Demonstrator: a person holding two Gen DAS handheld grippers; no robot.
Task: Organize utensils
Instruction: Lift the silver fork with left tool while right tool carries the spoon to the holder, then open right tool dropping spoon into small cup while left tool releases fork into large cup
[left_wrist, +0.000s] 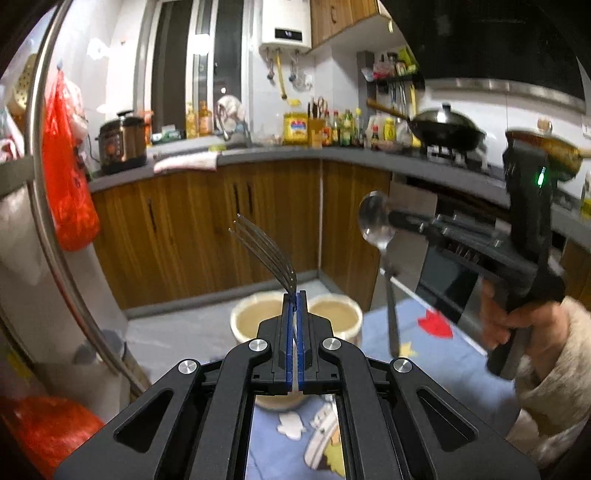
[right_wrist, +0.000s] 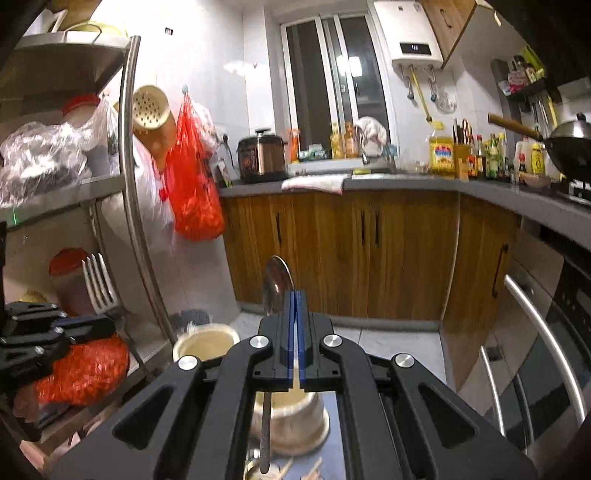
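**Fork and spoon held above the cups**

My left tool (left_wrist: 294, 295) is clamped on the fork (left_wrist: 264, 251), tines up and handle pointing down toward the cream cups (left_wrist: 258, 317) just below. My right tool (right_wrist: 295, 295) grips the spoon (right_wrist: 276, 284), bowl up, handle hanging over its nearer cup (right_wrist: 295, 424). I judge straight-down drops come next.

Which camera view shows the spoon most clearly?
The left wrist view: the spoon shows bowl and handle, clamped in the right gripper. The right wrist view shows only its bowl edge-on and part of the handle.
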